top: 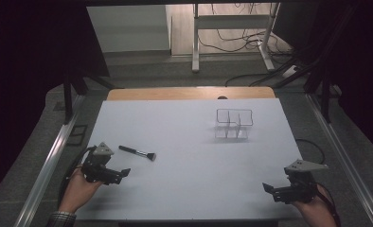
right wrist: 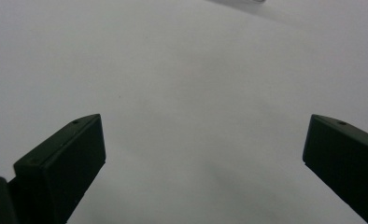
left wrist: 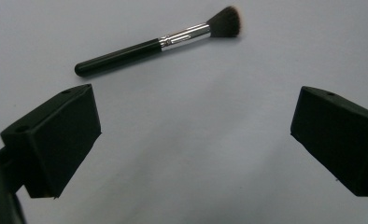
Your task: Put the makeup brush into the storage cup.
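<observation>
The makeup brush is lying flat on the white table cover, at the left front part of it, just ahead of the left gripper. It is seen in the left gripper view with its black handle pointing to the left, a shiny metal ferrule in the middle and a dark tuft of bristles at the right end. It is judged to be light and small, so little force is being called for. The handle is probably stiff, smooth and round, so it may be slipping or rolling if it is pinched off-centre. The bristles are soft and can be bent or spread, so they should not be squeezed. The best place to be taken hold of is judged to be the black handle, near the ferrule, with the jaws set across it.

The left gripper is being held low over the cover with its jaws wide apart and nothing between them; the brush is not being touched yet. The right gripper is being held at the right front corner, well apart from the brush, its jaws also wide apart and empty. A clear organizer with compartments is standing farther back, right of the middle.
</observation>
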`<state>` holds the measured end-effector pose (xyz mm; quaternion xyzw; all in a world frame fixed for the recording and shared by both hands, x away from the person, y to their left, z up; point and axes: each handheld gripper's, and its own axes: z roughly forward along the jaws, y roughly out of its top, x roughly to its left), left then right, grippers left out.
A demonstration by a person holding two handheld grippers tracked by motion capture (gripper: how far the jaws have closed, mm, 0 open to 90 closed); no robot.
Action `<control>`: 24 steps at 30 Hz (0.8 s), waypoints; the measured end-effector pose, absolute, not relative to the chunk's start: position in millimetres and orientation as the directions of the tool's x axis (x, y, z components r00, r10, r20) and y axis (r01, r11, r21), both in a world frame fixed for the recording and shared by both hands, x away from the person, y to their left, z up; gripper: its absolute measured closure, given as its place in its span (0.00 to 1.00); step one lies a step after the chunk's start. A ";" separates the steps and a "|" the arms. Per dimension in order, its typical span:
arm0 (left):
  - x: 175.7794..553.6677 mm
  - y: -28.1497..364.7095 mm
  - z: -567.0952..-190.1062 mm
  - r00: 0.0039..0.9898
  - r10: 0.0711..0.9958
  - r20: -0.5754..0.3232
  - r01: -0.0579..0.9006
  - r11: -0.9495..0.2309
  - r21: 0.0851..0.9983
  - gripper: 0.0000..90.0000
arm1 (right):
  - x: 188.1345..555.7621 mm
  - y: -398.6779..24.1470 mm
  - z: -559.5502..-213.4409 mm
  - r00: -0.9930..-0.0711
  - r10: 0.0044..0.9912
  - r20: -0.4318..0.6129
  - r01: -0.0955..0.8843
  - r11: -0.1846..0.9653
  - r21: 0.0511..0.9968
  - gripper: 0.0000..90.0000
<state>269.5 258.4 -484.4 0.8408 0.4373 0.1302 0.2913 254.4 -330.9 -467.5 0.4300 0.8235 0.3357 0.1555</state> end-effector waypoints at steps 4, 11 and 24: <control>272.7 257.9 -483.9 0.585 0.810 -0.033 0.657 -0.450 0.606 0.02 | 254.2 -330.8 -467.6 -0.579 0.815 0.031 0.606 0.405 0.685 0.00; 278.8 255.6 -483.9 0.598 0.801 -0.014 0.652 -0.476 0.591 0.02 | 254.4 -331.1 -467.7 -0.578 0.816 0.029 0.605 0.404 0.687 0.00; 293.6 257.8 -483.2 0.603 0.797 -0.037 0.663 -0.474 0.579 0.01 | 255.2 -332.5 -468.0 -0.568 0.822 0.035 0.609 0.392 0.690 0.00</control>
